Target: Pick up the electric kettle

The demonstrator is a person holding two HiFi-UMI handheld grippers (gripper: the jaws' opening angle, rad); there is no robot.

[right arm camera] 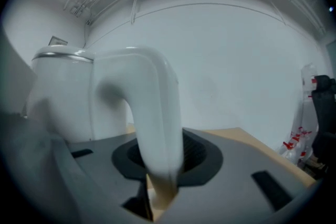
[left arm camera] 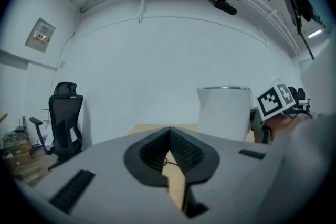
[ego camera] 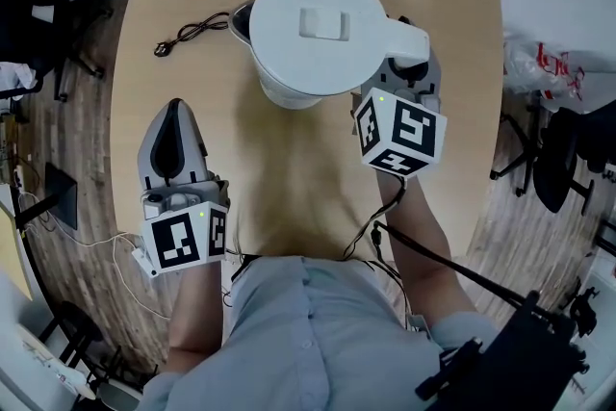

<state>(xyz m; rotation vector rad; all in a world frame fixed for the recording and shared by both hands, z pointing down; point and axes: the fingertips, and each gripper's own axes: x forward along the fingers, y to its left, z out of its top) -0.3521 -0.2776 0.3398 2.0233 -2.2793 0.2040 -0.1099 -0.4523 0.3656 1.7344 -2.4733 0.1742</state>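
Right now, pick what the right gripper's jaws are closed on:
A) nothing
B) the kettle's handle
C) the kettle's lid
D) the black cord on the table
B: in the right gripper view, the right gripper has its jaws clamped on the white handle of the electric kettle.

No legible text or labels

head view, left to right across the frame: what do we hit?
Black office chair → left gripper → electric kettle → right gripper, jaws shut on the kettle's handle → red-and-white plastic bag.
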